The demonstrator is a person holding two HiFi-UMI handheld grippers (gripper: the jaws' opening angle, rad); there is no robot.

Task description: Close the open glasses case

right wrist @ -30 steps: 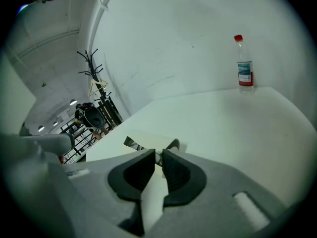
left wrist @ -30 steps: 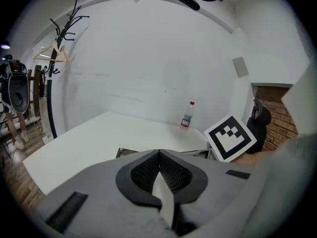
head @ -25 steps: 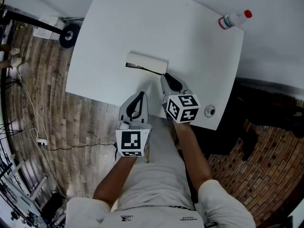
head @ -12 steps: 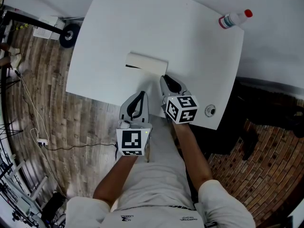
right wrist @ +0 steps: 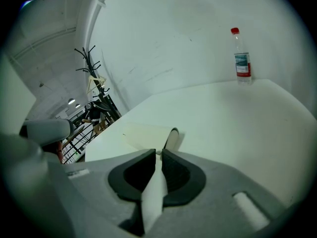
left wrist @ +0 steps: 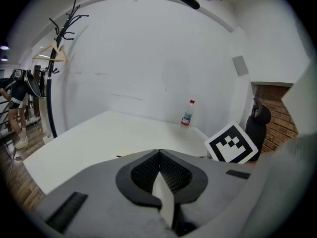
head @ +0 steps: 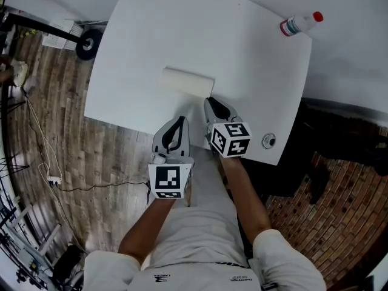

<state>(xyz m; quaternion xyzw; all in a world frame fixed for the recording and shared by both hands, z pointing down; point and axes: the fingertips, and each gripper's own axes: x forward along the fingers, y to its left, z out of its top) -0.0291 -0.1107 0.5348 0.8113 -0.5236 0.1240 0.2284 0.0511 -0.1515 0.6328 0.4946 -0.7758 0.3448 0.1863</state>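
Observation:
The cream glasses case (head: 188, 82) lies with its lid down on the white table (head: 242, 47), near the front edge. In the right gripper view the case (right wrist: 146, 134) lies just beyond the jaws, its rounded end facing me. My right gripper (head: 210, 100) sits at the case's right end, shut, with nothing between its fingertips (right wrist: 159, 152); whether it touches the case I cannot tell. My left gripper (head: 180, 120) hangs over the table's front edge, below the case and apart from it. It is shut and empty too (left wrist: 159, 152).
A clear bottle with a red cap (head: 299, 25) lies at the table's far right corner. A round grommet (head: 267, 141) sits in the table's near right corner. Wooden floor with cables (head: 54, 180) lies to the left, and a dark chair (left wrist: 256, 120) stands on the right.
The dark gap along the case's front edge has gone: its lid has come down. The right gripper has drawn back slightly. The left gripper has held still.

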